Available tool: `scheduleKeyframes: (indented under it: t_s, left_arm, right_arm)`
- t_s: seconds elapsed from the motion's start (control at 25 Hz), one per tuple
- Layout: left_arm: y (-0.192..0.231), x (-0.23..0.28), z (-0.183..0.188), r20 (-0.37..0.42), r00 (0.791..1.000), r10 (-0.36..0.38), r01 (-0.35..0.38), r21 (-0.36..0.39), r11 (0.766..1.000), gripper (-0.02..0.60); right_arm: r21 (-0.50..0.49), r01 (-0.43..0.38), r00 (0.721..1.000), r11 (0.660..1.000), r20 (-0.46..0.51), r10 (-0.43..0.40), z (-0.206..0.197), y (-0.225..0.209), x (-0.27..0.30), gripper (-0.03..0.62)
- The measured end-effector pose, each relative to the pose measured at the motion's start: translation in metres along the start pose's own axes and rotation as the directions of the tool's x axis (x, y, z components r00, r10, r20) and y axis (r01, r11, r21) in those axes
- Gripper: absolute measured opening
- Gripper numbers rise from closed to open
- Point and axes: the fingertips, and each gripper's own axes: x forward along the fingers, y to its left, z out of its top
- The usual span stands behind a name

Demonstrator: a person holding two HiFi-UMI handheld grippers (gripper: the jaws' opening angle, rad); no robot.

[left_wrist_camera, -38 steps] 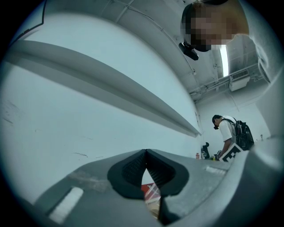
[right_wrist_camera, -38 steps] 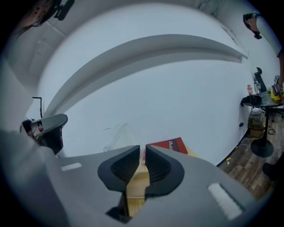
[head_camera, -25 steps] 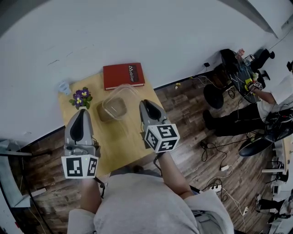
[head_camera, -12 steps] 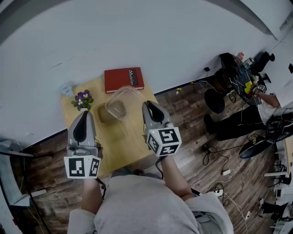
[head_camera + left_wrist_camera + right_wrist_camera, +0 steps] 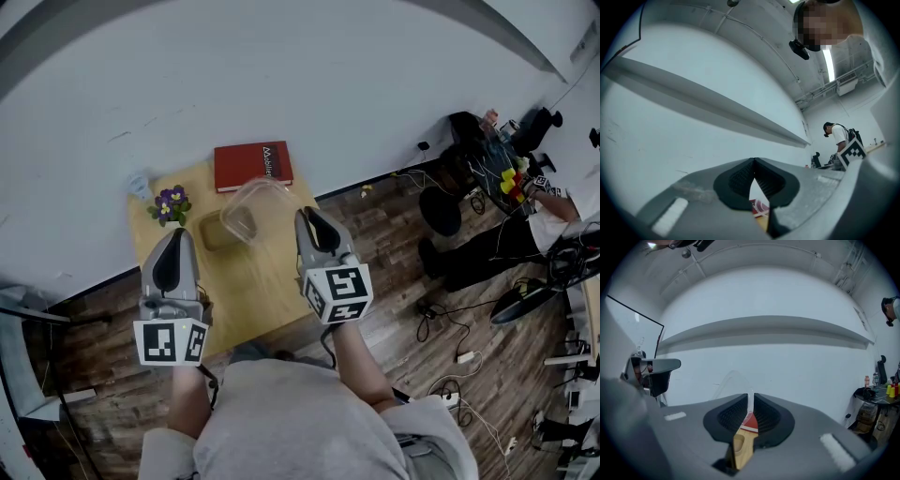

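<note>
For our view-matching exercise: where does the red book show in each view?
Head view: book at the table's far edge, by the wall.
Left gripper view: red sliver low in the gap under the jaws.
Right gripper view: red patch between the jaws, below the container rim they clamp.
Shared landmark: the wooden table, under the book in all three.
</note>
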Motion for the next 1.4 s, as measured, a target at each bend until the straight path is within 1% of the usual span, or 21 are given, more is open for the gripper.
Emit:
scheduleKeyframes:
  t_s: [0.48, 1.0, 1.4]
  left_arm:
    - [-0.015, -0.013, 0.003, 0.002, 1.000, 0.013, -0.013, 0.006, 1.000, 0.005]
    - [-0.025, -0.027, 0.001, -0.002, 0.999, 0.036, -0.036, 0.017, 0.999, 0.005]
    - [-0.032, -0.031, 0.003, 0.002, 0.999, 0.040, -0.040, 0.022, 0.999, 0.005]
  right_arm:
    - [-0.034, 0.003, 1.000, 0.999, 0.029, -0.002, 0.009, -0.003, -0.024, 0.040]
    - [-0.037, 0.005, 0.999, 0.999, 0.047, -0.004, 0.011, -0.007, -0.047, 0.040]
    - [-0.042, 0.019, 0.997, 0.999, 0.069, -0.016, 0.016, -0.011, -0.058, 0.038]
